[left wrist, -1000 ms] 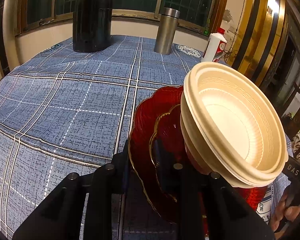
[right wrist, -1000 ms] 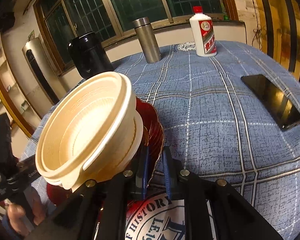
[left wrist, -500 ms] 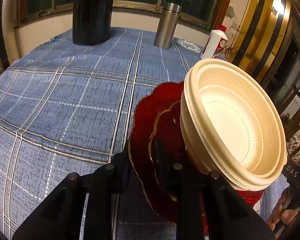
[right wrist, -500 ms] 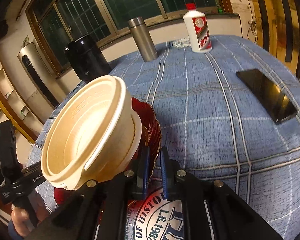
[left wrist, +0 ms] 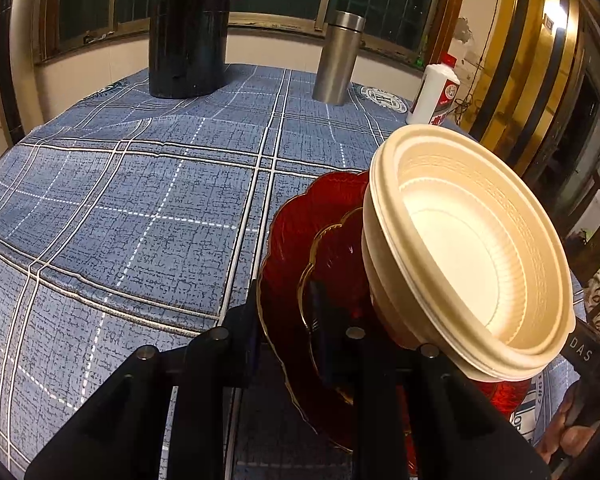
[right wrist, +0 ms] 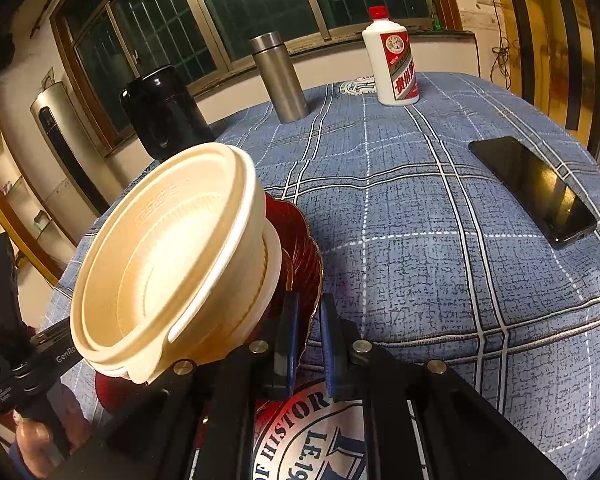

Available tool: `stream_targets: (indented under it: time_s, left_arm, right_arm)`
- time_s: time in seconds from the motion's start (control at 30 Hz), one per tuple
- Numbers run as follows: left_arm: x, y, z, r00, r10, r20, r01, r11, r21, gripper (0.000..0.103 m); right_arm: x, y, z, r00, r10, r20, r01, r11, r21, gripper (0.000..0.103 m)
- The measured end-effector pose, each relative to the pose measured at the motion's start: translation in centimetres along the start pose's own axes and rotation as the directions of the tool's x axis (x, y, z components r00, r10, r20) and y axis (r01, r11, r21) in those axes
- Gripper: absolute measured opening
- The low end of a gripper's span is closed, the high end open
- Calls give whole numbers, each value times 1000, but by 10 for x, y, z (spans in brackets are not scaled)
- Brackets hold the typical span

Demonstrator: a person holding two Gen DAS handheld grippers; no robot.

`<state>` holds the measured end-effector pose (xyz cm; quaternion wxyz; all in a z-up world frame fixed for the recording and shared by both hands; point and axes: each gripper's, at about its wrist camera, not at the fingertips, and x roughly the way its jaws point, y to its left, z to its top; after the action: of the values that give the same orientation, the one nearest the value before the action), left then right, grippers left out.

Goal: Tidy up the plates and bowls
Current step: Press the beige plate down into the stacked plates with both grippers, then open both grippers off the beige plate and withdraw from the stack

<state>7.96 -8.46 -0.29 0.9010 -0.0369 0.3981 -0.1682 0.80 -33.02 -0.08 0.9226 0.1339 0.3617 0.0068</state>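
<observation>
Cream bowls [left wrist: 460, 248]: nested stack of ribbed, disposable-looking bowls, pale beige, wide stepped rims with a small lip tab. Stacked on the red plates, tilted, mouths open and empty.

Small red plate [left wrist: 340, 256]: glossy dark red, scalloped edge with a gold rim line. Lies directly under the bowls, on the large plate.

Large red plate [left wrist: 292, 232]: same dark red glass look, scalloped, gold-edged, ribbed underside [right wrist: 300, 240]. Lowest of the stack, tilted with it, raised above the blue checked tablecloth [left wrist: 140, 200] near its front edge.
</observation>
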Motion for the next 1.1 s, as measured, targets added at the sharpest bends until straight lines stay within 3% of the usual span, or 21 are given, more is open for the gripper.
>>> stream_targets:
  time_s: [0.3,0.67,0.97,1.1]
  left_arm:
    - [1,-1,0,1000,3,18,-3,1000,12,18]
    - [-4,4,-3,999,-27,-17,26,1000,-9,19]
    - [-10,1,-8,997,-35,-63,36,999,12,25]
    - [-12,2,-13,996,-35,-80,36,999,13,37]
  right_arm:
    - [1,3,0,1000,-27,15,27,999,-25,10]
    - [-1,11,-1,998,-62,1,62,996,-59,14]
    - [-12,16,-6,998,-65,-24,63,994,-87,15]
    - [-18,17,-11,998,-56,-33,52,995,-89,17]
